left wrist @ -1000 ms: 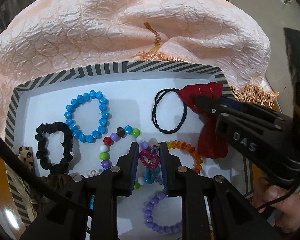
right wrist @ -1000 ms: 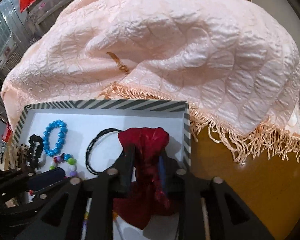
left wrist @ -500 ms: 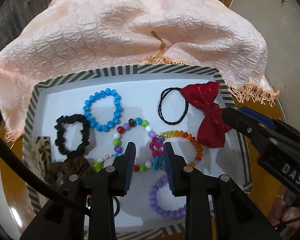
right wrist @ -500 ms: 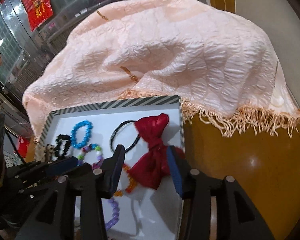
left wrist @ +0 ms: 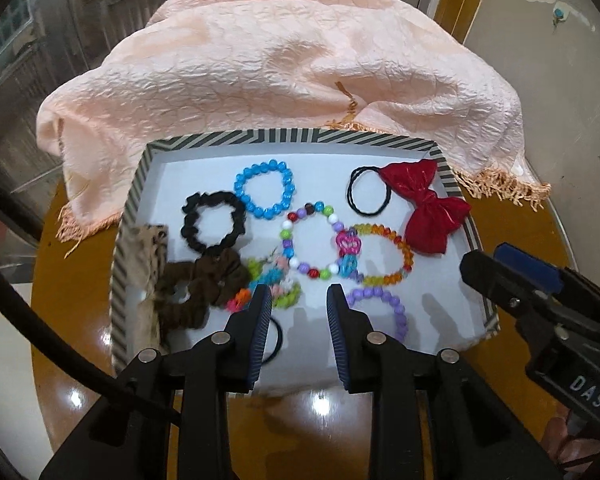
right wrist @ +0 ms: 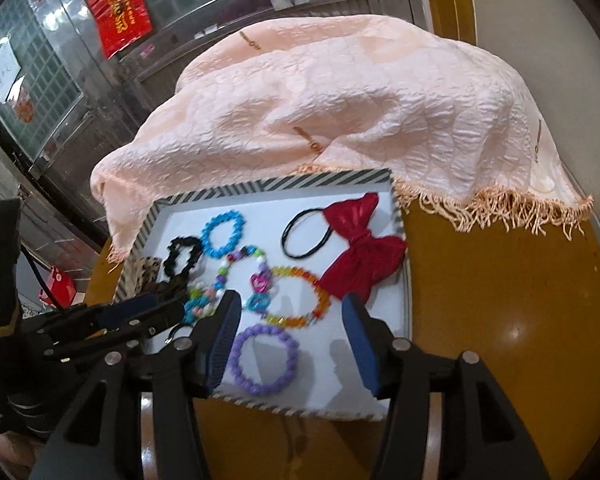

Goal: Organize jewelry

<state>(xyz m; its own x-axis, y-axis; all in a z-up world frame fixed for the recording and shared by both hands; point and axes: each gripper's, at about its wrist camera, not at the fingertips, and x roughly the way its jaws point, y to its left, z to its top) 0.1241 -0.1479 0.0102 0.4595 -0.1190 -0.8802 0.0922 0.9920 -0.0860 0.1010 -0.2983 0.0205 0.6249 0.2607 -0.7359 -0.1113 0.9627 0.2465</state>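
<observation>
A striped-rim white tray (left wrist: 300, 135) (right wrist: 276, 183) holds the jewelry: a blue bead bracelet (left wrist: 265, 189), a black scrunchie (left wrist: 213, 221), a brown scrunchie (left wrist: 198, 286), a multicolour bead bracelet (left wrist: 312, 240), an orange bead bracelet (left wrist: 382, 254), a purple bead bracelet (right wrist: 263, 359), a pink heart charm (left wrist: 348, 240) and a red bow on a black hair tie (left wrist: 428, 210) (right wrist: 360, 256). My left gripper (left wrist: 298, 300) is open and empty above the tray's near part. My right gripper (right wrist: 290, 308) is open and empty above the tray's near right part; it also shows in the left wrist view (left wrist: 512, 276).
A peach fringed cloth (left wrist: 284, 68) (right wrist: 340, 104) is draped behind the tray and over its far edge. The tray sits on a glossy brown round table (right wrist: 500, 288). Metal shutters and red posters stand at the back left.
Both grippers have opened and drawn back from the tray. The left let go of the pink heart charm; the right let go of the red bow, which now lies in the tray.
</observation>
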